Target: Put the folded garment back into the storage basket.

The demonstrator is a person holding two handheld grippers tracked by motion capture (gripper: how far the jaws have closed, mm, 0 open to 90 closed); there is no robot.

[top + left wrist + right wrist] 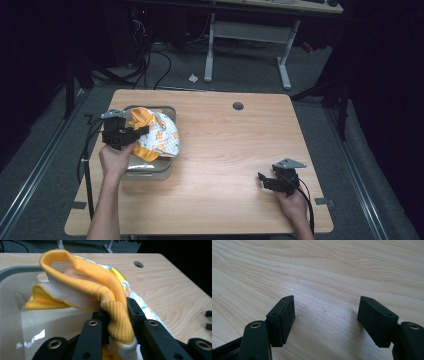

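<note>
Holding the small yellow-and-white printed garment with its ribbed yellow cuff point(117, 315) in our left tongs point(116, 308), we are keeping it over the grey rectangular plastic bin point(160, 170) at the left side of the light wooden surface point(235, 150). In the left gripper view the two black jaws are pressing together on the bunched yellow rib, so the cloth is firmly clamped rather than merely resting between them.

In the high view the garment point(159, 134) is lying partly in the bin and partly draping over its right rim toward the bare wood. We are judging, then, that the job of getting the cloth into the bin is well under way but not finished: the picking up is done, the cloth is above and partly within the container, yet a good share of the fabric is hanging outside, and the grip is not yet let go.

Our right tongs point(325, 315) are standing apart with nothing between them, hovering low over bare wood near the front right corner, well apart from the bin.

What we are seeing as left: settling the overhanging part inside the walls, then opening the left jaws. The loose fold on the rim could slide outward if we are careless.
</note>
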